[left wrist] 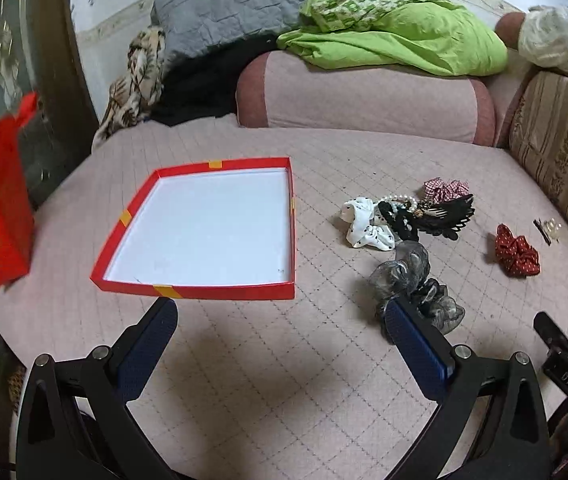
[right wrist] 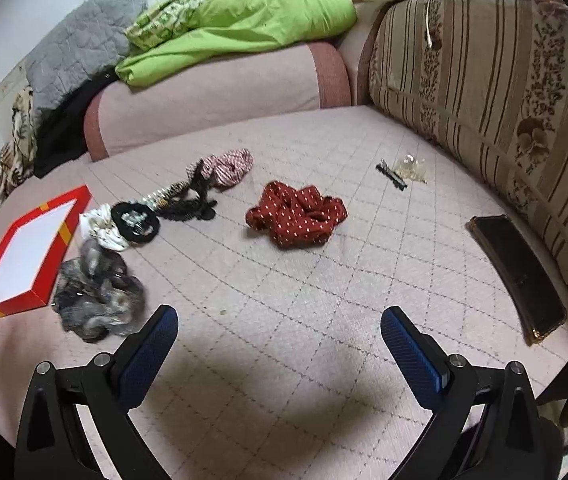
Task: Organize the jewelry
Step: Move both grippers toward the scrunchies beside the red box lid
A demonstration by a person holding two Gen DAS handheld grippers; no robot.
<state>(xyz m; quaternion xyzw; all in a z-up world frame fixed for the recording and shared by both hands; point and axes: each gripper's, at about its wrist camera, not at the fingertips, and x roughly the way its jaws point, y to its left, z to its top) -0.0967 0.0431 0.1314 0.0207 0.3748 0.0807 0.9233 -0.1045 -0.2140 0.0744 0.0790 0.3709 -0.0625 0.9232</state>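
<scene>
Two open hand-held grippers over a quilted pink bed, hair accessories scattered beside a shallow red box.

Left hand-held gripper (left wrist: 280, 318) spread wide and empty, poised just short of the red box (left wrist: 220, 291), white-lined and bare inside, with the grey sheer scrunchie (left wrist: 408, 270) right at its right fingertip. Right hand-held gripper (right wrist: 279, 324) likewise spread wide, gripping nothing, low above bare bed cover (right wrist: 304, 280). Ahead of it, alone, the dark red dotted scrunchie (right wrist: 296, 216). Clustered between that and the box: white dotted scrunchie (right wrist: 104, 228), black scrunchie (right wrist: 135, 219), pearl bracelet (left wrist: 398, 200), black claw clip (right wrist: 196, 204), red gingham scrunchie (right wrist: 228, 166). Well apart, near the striped cushion (right wrist: 484, 92), a black hairpin (right wrist: 391, 175) touching a clear clip (right wrist: 410, 170). Dark phone (right wrist: 518, 276) against the cushion's foot.
</scene>
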